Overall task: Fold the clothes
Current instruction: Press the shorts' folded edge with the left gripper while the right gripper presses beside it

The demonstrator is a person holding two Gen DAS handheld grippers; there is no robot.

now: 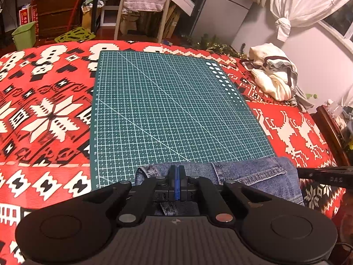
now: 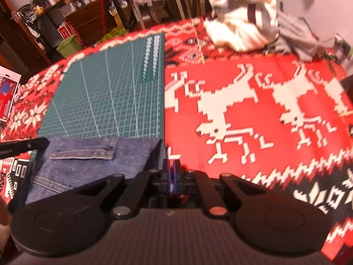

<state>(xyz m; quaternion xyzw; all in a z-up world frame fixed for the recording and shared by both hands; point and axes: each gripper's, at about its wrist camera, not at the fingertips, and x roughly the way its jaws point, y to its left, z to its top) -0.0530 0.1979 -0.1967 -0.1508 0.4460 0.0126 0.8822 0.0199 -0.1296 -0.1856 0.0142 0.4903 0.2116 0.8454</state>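
A blue denim garment (image 1: 253, 176) lies bunched at the near edge of the green cutting mat (image 1: 167, 110). My left gripper (image 1: 176, 177) is shut, with denim gathered around and under its blue pads. In the right wrist view the denim garment (image 2: 88, 161) shows a seam and a flap, and its right edge rises into my right gripper (image 2: 172, 174), which is shut on that edge. The black bar at the right of the left wrist view is the right gripper (image 1: 326, 174), level with the left one.
The cutting mat (image 2: 106, 92) lies on a red patterned tablecloth (image 2: 242, 101). A pile of white knitwear (image 1: 271, 75) and a grey garment (image 2: 297, 33) sits at the far right corner. Beyond the table stand a chair (image 1: 145, 4) draped with a towel and a green bin (image 1: 24, 35).
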